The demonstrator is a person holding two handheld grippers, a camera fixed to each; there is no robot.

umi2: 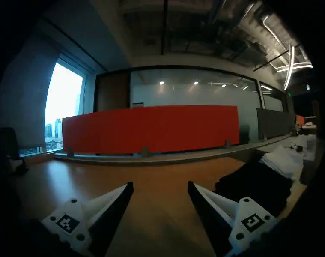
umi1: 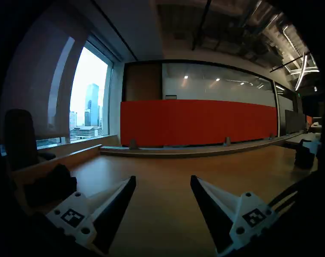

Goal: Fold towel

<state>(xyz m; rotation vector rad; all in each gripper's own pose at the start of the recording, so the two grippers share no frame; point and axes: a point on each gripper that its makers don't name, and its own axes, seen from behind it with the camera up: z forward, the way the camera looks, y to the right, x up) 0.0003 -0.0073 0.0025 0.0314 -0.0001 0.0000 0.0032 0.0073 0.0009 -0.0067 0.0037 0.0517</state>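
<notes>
L tool (umi1: 162,178) is wide open w/ nothing btwn its fingers, held low over the bare wood surface (umi1: 213,165). R tool (umi2: 160,185) is the same: spread wide, empty, low over the surface. Dark towel pile (umi2: 254,184) lies on the surface on R tool's right side, by its right finger; can't tell if touching. White folded cloths (umi2: 282,162) sit just behind the pile. Red partition (umi1: 196,122) runs along the far edge, window (umi1: 88,105) at left.
</notes>
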